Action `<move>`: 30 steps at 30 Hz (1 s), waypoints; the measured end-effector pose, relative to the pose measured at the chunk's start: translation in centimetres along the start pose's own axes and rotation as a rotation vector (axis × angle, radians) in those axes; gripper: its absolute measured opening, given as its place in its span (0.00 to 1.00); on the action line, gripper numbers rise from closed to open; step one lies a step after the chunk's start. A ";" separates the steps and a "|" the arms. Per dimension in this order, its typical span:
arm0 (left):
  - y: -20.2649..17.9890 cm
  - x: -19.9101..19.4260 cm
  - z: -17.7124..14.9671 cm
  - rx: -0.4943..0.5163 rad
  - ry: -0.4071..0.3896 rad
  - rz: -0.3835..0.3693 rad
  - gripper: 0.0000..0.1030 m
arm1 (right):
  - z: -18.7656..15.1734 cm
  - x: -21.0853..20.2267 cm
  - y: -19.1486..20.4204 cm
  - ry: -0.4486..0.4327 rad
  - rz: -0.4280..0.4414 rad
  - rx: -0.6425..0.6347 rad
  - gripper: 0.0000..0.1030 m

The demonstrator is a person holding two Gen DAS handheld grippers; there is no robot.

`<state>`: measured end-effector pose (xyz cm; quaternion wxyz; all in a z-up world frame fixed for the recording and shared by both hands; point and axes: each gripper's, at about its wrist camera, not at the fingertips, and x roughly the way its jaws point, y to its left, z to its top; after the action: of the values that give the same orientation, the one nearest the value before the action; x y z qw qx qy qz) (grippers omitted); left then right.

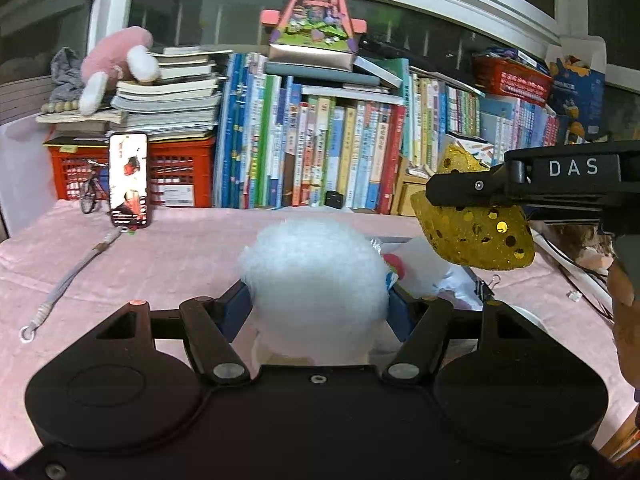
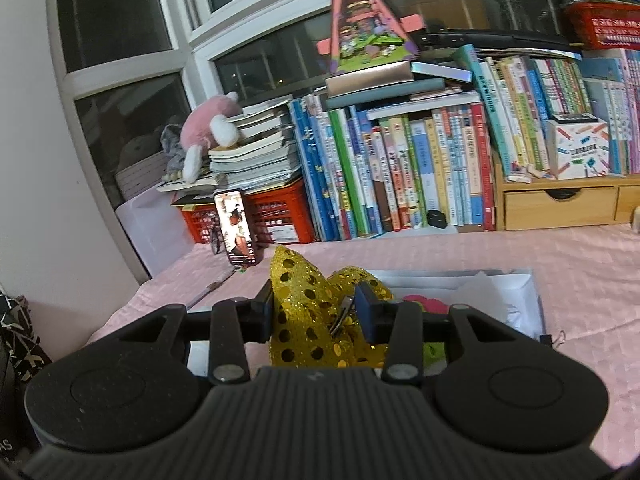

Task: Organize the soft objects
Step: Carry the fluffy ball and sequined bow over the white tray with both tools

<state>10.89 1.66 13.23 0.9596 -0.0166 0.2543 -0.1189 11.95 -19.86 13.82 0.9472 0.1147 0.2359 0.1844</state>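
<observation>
My left gripper (image 1: 318,300) is shut on a white fluffy cotton ball (image 1: 316,264), which bulges up between the blue pads above the pink-covered table (image 1: 160,260). To the right and higher, my right gripper (image 1: 436,192) holds a gold sequined bow (image 1: 480,240). In the right wrist view that gripper (image 2: 316,304) is shut on the bow (image 2: 304,320), and a metal clip on the bow shows by the right pad. A shallow white box (image 2: 500,280) with red and green soft pieces lies just beyond and under the bow.
A lit phone (image 1: 129,180) stands by a red crate (image 1: 180,172) at the back left. A lanyard (image 1: 68,280) lies on the cloth. Rows of books (image 1: 320,140) line the back, with a pink plush (image 1: 116,64) on a stack. Wooden drawers (image 2: 560,204) stand at the back right.
</observation>
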 end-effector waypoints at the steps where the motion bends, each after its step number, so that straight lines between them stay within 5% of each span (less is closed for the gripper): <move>1: -0.3 0.3 0.2 0.004 0.002 -0.001 0.65 | 0.0 0.0 -0.3 -0.003 -0.003 0.004 0.45; 30: -3.8 8.6 3.5 0.061 0.144 0.015 0.65 | 0.3 0.7 -7.4 0.009 -0.102 0.105 0.47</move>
<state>19.01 -4.21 12.42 0.9397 0.0233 0.3192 -0.1202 14.87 -26.29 11.59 0.9470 0.1515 0.2550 0.1235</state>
